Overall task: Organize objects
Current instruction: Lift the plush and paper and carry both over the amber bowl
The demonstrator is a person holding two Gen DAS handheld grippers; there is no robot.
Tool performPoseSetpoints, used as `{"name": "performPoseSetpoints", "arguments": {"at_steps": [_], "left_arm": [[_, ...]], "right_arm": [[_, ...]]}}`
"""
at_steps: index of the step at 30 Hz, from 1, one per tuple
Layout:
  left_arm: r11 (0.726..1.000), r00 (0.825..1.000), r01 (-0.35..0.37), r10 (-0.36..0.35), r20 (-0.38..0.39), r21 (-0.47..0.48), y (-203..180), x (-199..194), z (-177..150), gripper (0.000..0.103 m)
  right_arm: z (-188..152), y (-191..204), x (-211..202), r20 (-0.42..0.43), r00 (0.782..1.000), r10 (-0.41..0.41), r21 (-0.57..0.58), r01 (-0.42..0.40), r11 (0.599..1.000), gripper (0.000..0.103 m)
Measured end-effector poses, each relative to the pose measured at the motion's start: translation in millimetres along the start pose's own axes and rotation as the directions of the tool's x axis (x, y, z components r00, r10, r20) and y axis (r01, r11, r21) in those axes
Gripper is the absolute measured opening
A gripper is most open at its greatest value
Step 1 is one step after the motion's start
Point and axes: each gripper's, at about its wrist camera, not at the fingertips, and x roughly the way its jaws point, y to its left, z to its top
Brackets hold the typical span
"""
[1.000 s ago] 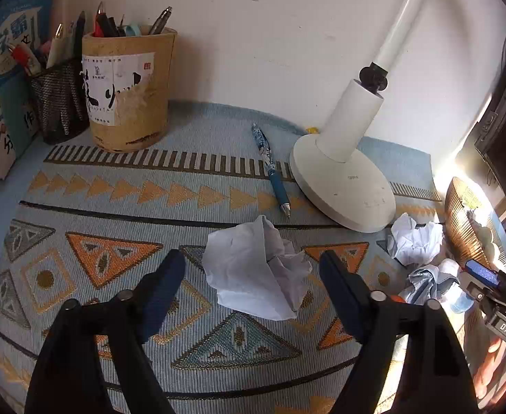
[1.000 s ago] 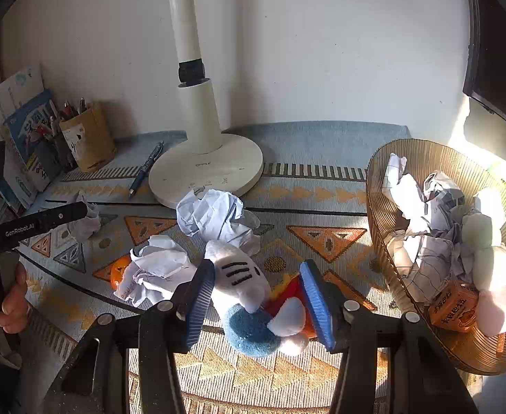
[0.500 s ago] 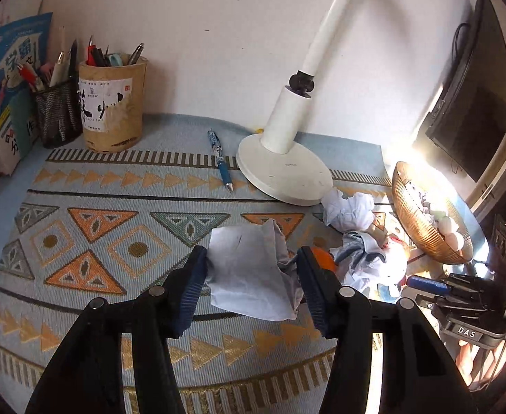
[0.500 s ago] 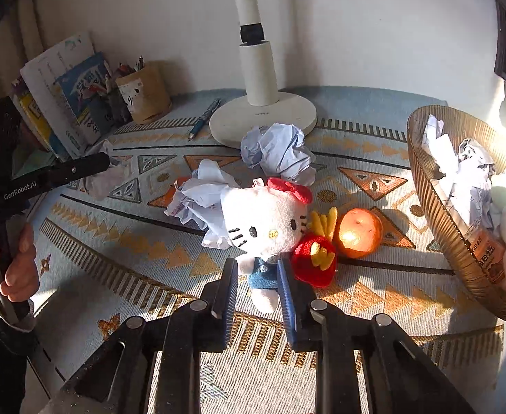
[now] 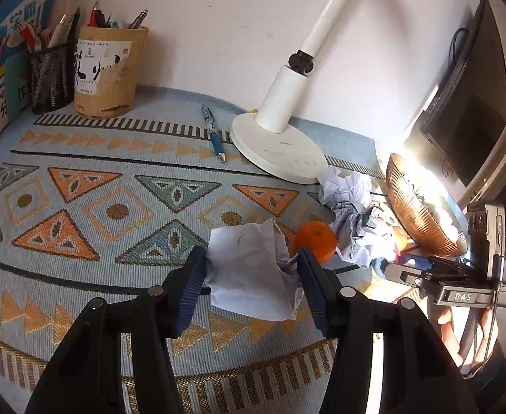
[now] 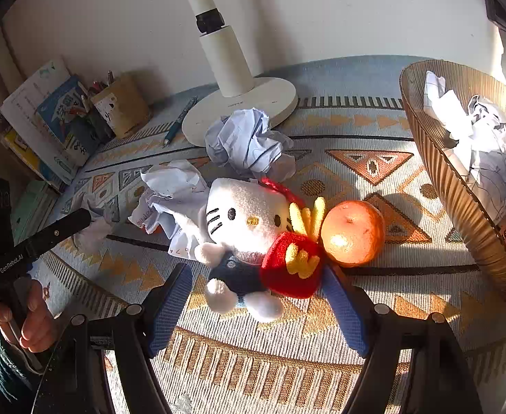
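Left hand-held gripper (image 5: 253,283) is clamping a crumpled paper ball (image 5: 253,272) between both pads, lifted above the patterned mat (image 5: 115,186) on the counter. Right hand-held gripper (image 6: 258,307) is sitting wide apart, straddling the white cat plush (image 6: 242,227) lying on the mat, pads not touching it. An orange (image 6: 353,231) is lying just beside the plush, 2 more paper balls (image 6: 249,145) near the lamp base (image 6: 242,110), wicker basket (image 6: 459,186) with papers at the counter's right edge.

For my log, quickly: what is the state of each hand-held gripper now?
Left hand-held gripper: closed on the crumpled paper.
Right hand-held gripper: open, holding nothing, around the plush toy.
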Motion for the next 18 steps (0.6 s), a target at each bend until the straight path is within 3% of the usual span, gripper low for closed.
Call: {"name": "performPoseSetpoints", "arguments": {"at_steps": [3,4,5,13,18], "left_arm": [[1.000,1.000,-0.004,0.004,-0.006,0.017,-3.5,1.2,-1.1,0.051],[1.000,1.000,-0.006,0.006,-0.005,0.021,-4.4,0.9,-1.2,0.051],[1.000,1.000,-0.009,0.009,-0.003,0.025,-4.8,0.3,-1.5,0.051],[0.997,1.000,-0.013,0.013,0.010,0.078,-16.2,-5.2,-6.5,0.051],[0.985,0.997,0.082,-0.083,-0.003,0.151,-44.9,-16.0,-16.1,0.051]], "right_arm": [[4.8,4.7,6.9,0.015,0.999,-0.040,-0.024,0.041,0.999,0.070],[5.3,6.6,7.7,0.020,0.998,-0.063,-0.040,0.064,0.997,0.055],[4.8,7.5,8.6,0.018,0.997,-0.071,-0.054,0.072,0.996,0.050],[-31.2,-1.6,-30.1,0.072,0.997,-0.033,-0.015,0.034,0.999,0.047],[-69.2,-12.4,-75.7,0.109,0.992,-0.059,0.011,0.058,0.998,0.047]]}}
